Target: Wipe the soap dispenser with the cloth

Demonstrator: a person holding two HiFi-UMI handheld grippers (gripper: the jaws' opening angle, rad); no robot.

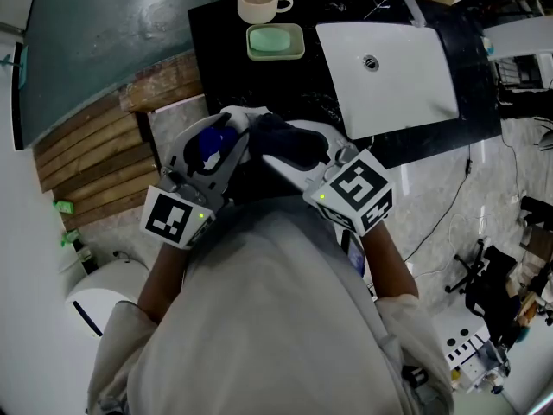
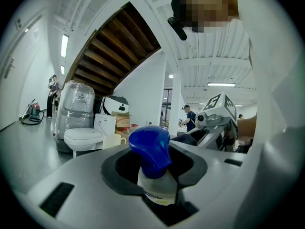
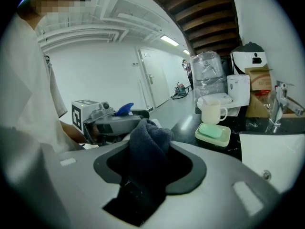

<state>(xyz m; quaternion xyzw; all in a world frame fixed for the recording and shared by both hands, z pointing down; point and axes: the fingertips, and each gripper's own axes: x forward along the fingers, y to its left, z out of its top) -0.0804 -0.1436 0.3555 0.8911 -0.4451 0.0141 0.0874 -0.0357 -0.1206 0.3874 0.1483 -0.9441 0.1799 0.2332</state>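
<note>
While your left claw [image 2: 155,175] was clamped on the soap dispenser [image 2: 149,149], its jaws pressed the pale bottle from both sides. The blue pump head stood upright above them. Your right claw [image 3: 145,175] was closed on the cloth [image 3: 148,144], a dark bunched wad that rose from between the jaws and folded over at the top.

From the head view, you held both claws close in front of your chest, their tips turned toward each other. The dispenser sat in the left one and the cloth lay just beside it on the right. Whether the cloth actually touched the bottle could not be made out. From the right gripper view, the blue pump head showed just past the cloth, with the left claw's marker cube [image 3: 82,112] behind it.

Beyond your claws lay the black worktop [image 1: 220,67]. A white sink [image 1: 393,76] was set into it, with a tap [image 3: 280,104] at its far side. A cream cup [image 1: 259,0] stood near the far edge, and a soap dish [image 1: 276,41] with a green bar sat just in front of it. Off to your left, well apart from the worktop, a white toilet [image 2: 83,138] stood on the floor.
</note>
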